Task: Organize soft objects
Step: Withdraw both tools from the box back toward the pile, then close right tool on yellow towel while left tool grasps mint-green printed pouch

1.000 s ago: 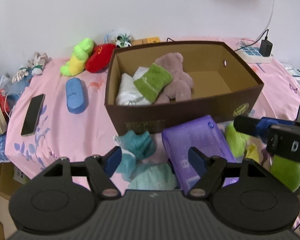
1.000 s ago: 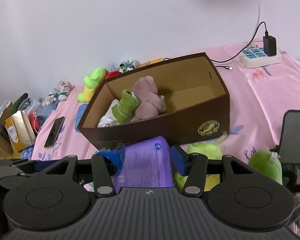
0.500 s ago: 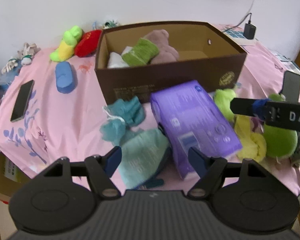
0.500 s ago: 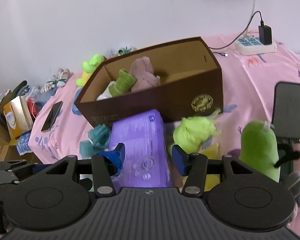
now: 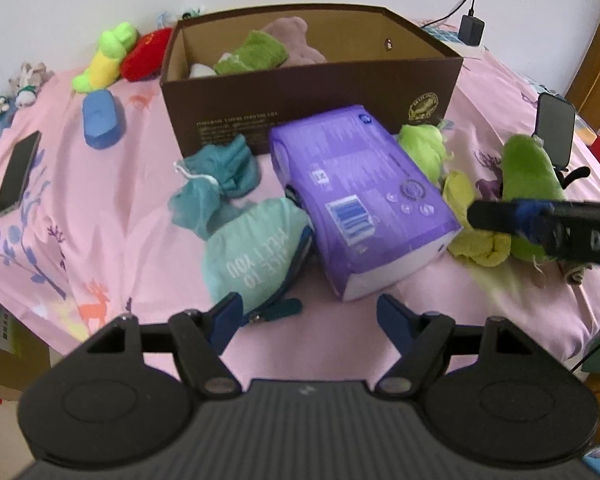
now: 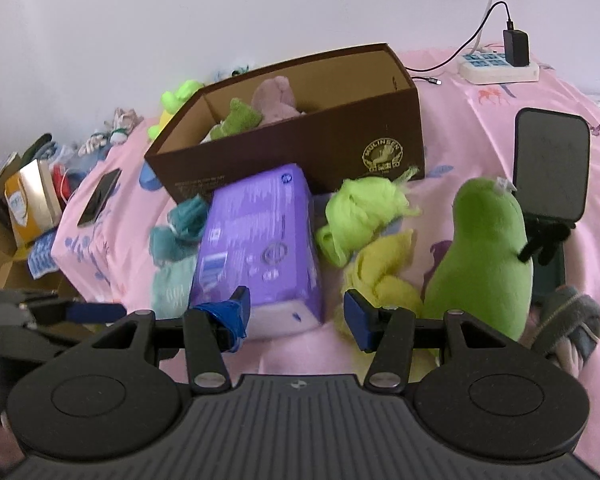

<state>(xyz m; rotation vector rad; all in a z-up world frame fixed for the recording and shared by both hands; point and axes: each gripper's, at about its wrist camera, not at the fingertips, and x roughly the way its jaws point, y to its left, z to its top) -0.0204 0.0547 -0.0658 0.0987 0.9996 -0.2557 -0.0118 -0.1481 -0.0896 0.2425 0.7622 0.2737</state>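
The purple soft pack (image 5: pixel 360 204) lies flat on the pink printed bedsheet (image 5: pixel 100 216), its far end touching the front wall of the brown cardboard box (image 5: pixel 312 92). Compared with a second ago, it is seen larger and from higher in both wrist views, and more bedding is exposed below it: both grippers have been lowered and drawn in toward its near end. An approach to a two-handed pickup of the pack is judged likely, with nothing lifted yet.

The left gripper (image 5: pixel 310 314) is held with its jaws wide apart and empty, the pack's near end just beyond them. The right gripper (image 6: pixel 296 312) is held partly parted, also empty, its left finger in front of the pack's near corner.

The pack is a smooth, glossy plastic-wrapped block, slightly pillowed. Beside it lie a mint fabric pouch (image 5: pixel 252 244) with printed lettering, a crumpled teal mesh bag (image 5: pixel 216 184), a fuzzy lime-green bundle (image 6: pixel 360 216), a yellow knotted cloth (image 6: pixel 380 280) and a rounded green plush toy (image 6: pixel 488 260). Inside the box, a green terry towel (image 5: pixel 252 56) and a mauve plush (image 5: pixel 296 36) are already stowed.
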